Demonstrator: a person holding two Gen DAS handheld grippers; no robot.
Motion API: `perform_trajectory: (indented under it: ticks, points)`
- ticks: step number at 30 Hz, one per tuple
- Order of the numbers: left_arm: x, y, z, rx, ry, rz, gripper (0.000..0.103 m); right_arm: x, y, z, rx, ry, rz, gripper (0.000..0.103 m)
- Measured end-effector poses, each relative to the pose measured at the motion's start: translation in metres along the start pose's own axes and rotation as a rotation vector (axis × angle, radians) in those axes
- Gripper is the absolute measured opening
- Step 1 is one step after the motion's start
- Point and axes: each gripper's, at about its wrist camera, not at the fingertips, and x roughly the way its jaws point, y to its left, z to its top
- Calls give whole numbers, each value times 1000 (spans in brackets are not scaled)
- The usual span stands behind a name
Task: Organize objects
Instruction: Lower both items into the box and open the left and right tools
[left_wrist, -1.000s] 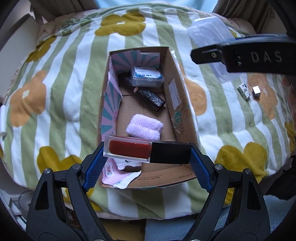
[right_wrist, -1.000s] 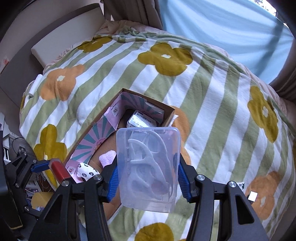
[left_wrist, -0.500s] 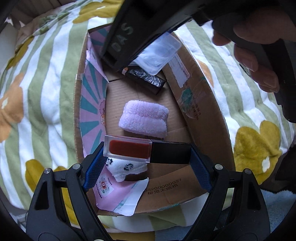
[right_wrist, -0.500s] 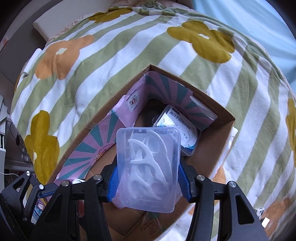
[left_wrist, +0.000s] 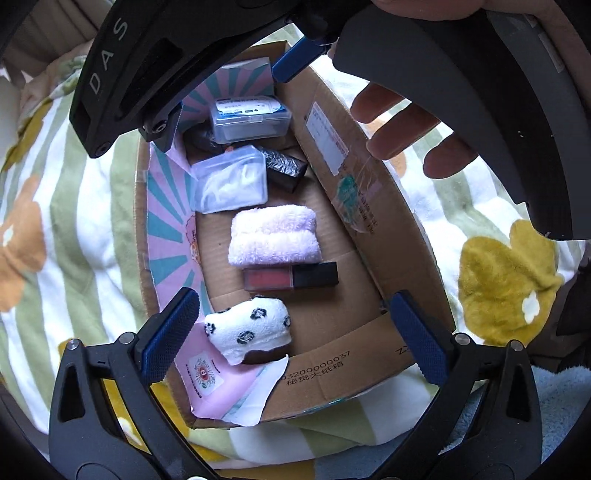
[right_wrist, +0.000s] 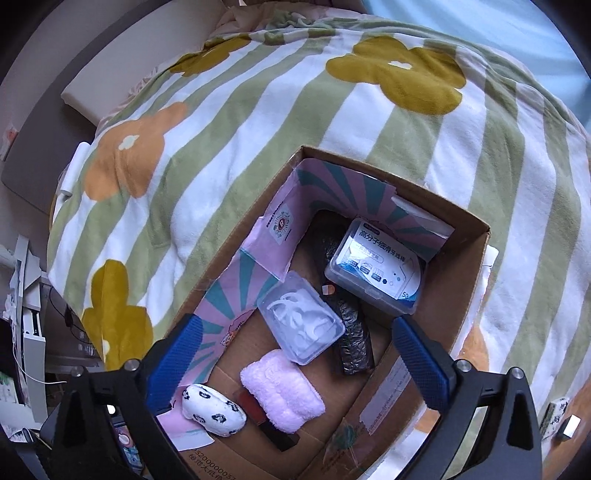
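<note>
both grippers (left_wrist: 293, 314) (right_wrist: 295, 339) gape empty; only left view shows lip gloss (left_wrist: 291, 277) fully, seemingly.

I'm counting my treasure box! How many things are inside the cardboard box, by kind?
Clear plastic cases: 2, the floss pick case and the labelled case.
Soft cloth things: 2, the pink towel and the spotted white pouch.
Red tube with black cap: 1.
Dark wrapped packet: 1.
Total: 6.
</note>
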Motion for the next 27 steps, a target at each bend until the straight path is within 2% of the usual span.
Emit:
perform_trajectory:
  ticks: [13,20,27]
  points:
    - [-7,2,-1,-34,1,-45,103,-10,1,-4,-1,-19,-35,102]
    - [-32,4,4,-68,-27,-31,103,-39,-1,-2,19,-51,-34,102]
    - [-62,-4,8,-88,-60,-20,103,-85,-1,-9,17,-74,-65,102]
